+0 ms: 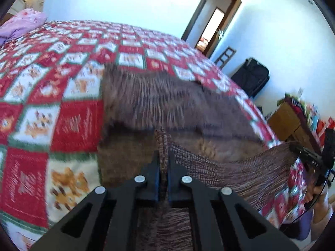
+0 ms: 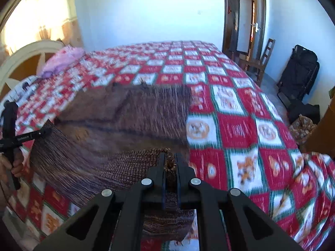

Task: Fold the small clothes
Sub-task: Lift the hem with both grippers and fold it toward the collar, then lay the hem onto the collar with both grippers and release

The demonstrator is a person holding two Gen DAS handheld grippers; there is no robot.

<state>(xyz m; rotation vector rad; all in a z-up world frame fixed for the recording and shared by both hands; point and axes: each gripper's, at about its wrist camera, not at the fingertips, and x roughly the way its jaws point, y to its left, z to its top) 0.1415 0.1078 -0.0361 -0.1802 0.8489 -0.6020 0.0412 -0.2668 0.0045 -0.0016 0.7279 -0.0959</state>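
A brown knitted garment (image 1: 163,102) lies on the bed with its near edge lifted; it also shows in the right wrist view (image 2: 129,117). My left gripper (image 1: 163,152) is shut on the garment's near left corner. My right gripper (image 2: 170,156) is shut on the near right corner, where the knit bunches between the fingers. The near hem stretches taut between the two grippers, raised above the bedspread. The right gripper shows at the right of the left wrist view (image 1: 293,144), and the left gripper at the left of the right wrist view (image 2: 49,129).
The bed has a red, white and green checkered bedspread (image 1: 52,96). A pink pillow (image 2: 62,59) lies at the head end. A black suitcase (image 2: 299,73) and a wooden chair (image 2: 261,60) stand by the wall near an open door (image 1: 217,27).
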